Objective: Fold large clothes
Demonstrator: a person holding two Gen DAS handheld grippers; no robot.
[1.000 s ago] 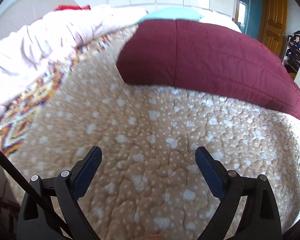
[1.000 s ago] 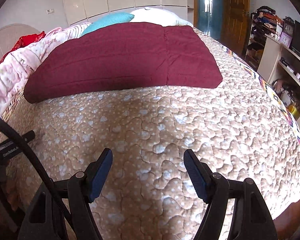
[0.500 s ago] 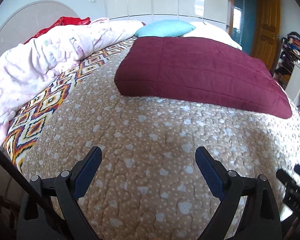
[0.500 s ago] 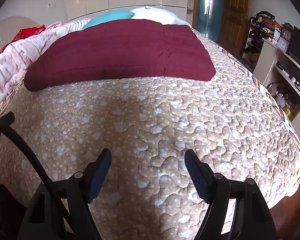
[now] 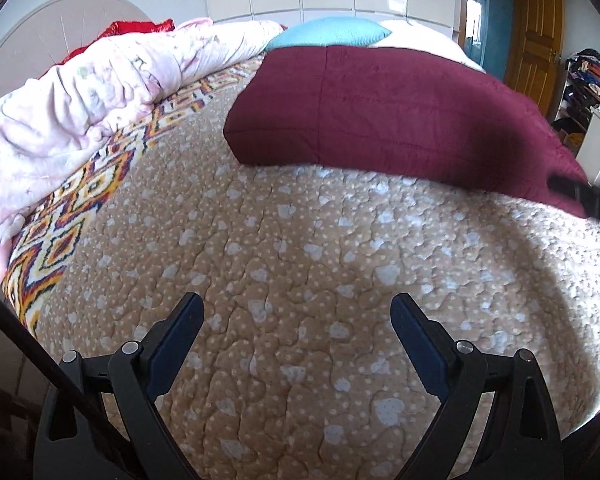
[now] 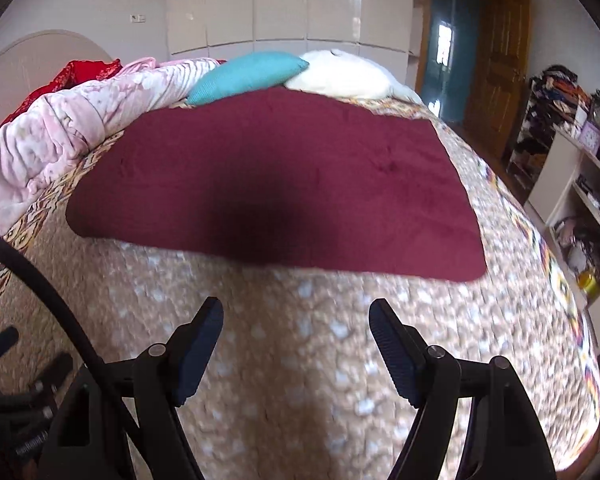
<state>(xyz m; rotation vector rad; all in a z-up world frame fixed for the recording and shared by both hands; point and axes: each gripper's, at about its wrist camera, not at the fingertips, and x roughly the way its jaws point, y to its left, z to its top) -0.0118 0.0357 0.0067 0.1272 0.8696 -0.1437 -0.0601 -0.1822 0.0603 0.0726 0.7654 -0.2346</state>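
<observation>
A maroon quilted blanket (image 5: 388,108) lies folded flat on the far half of the bed; it also shows in the right wrist view (image 6: 284,184). It rests on a tan spotted bedspread (image 5: 300,264), seen too in the right wrist view (image 6: 300,360). My left gripper (image 5: 296,316) is open and empty, held above the tan bedspread short of the blanket. My right gripper (image 6: 296,320) is open and empty, above the bedspread just before the blanket's near edge. Part of the right gripper shows at the right edge of the left wrist view (image 5: 584,196).
A crumpled pink duvet (image 5: 80,112) lies along the left side over a patterned cover (image 5: 72,232). A teal cushion (image 6: 248,76) and white pillow (image 6: 344,76) sit behind the blanket. Shelves with clutter (image 6: 580,184) and a wooden door (image 6: 496,68) stand at right.
Both grippers have lifted and moved forward toward the maroon blanket. The right wrist view is blurred with motion. Both stay open.
</observation>
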